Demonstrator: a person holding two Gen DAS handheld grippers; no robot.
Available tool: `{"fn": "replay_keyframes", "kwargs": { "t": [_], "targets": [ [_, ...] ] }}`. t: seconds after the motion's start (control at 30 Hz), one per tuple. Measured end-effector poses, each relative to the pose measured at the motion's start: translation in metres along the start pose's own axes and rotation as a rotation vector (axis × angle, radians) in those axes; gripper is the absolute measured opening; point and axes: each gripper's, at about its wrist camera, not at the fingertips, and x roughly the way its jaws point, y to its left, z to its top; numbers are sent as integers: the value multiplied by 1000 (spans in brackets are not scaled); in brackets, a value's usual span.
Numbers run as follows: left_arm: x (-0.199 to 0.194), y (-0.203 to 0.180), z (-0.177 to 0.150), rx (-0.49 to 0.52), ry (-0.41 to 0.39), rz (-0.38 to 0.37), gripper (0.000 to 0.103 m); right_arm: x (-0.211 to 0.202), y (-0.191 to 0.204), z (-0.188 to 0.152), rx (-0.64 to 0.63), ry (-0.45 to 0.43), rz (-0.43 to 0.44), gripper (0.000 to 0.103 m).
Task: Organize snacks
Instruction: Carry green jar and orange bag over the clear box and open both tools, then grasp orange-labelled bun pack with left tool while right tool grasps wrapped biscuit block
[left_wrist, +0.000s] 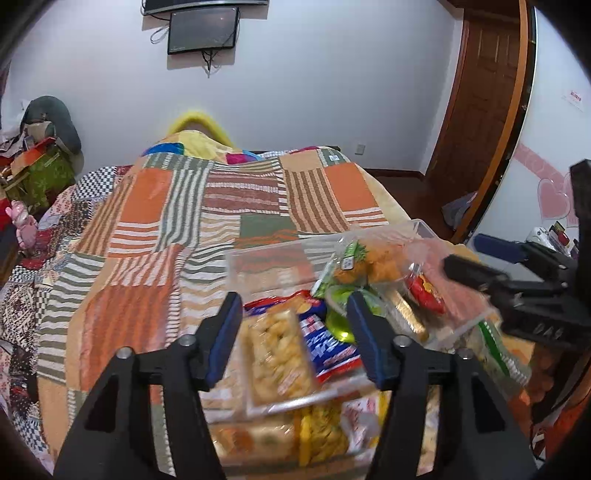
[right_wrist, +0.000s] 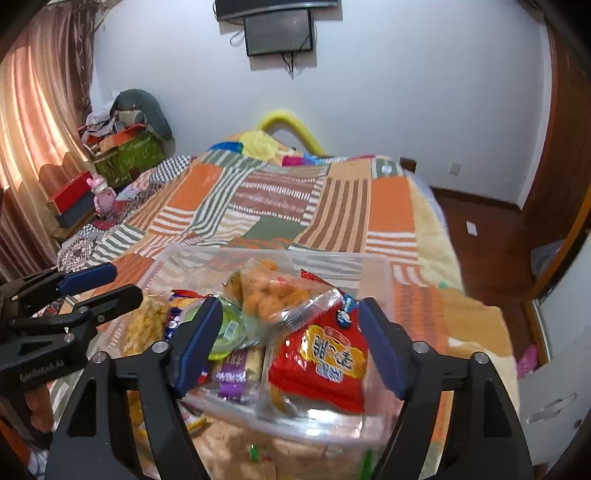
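1. A clear plastic bin (right_wrist: 373, 280) sits on the near end of a bed under a patchwork quilt (right_wrist: 280, 199), and it is filled with snack packets.
2. Inside lie a red packet (right_wrist: 325, 365), a clear bag of orange puffs (right_wrist: 273, 295), a green-lidded cup (right_wrist: 229, 325), a purple-wrapped bar (right_wrist: 232, 373) and a blue packet (left_wrist: 325, 347) (labels too blurred to read).
3. A tray of pale yellow snacks (left_wrist: 277, 358) lies at the bin's left end.
4. The right gripper (right_wrist: 290, 347) hovers over the red packet – fingers apart, pressing on nothing.
5. The left gripper (left_wrist: 295, 332) hangs above the yellow tray – fingers also apart, holding nothing.
6. More packets lie on the quilt just before the bin.
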Motion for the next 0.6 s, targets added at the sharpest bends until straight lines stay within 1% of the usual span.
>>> {"fn": "replay_keyframes", "kwargs": {
  "t": [0.1, 0.23, 0.27, 0.37, 0.4, 0.47, 0.6],
  "targets": [
    [-14, 13, -9, 5, 3, 13, 70, -14, -2, -4, 9, -24, 11, 74],
    [-19, 30, -28, 23, 37, 46, 76, -26, -1, -14, 20, -38, 38, 74],
    [-17, 35, -34, 30, 49, 67, 77, -28, 0, -17, 20, -38, 38, 75],
    [-9, 52, -50, 35, 84, 98, 77, -31, 4, -28, 17, -36, 32, 75],
    [-3, 61, -57, 28, 103, 122, 77, -31, 5, -30, 17, -33, 33, 75],
    [8, 79, -69, -6, 141, 143, 77, -31, 7, -36, 15, -25, 29, 74],
    [32, 104, -85, -74, 212, 131, 77, -28, 9, -45, 6, 1, 20, 75]
  ]
}}
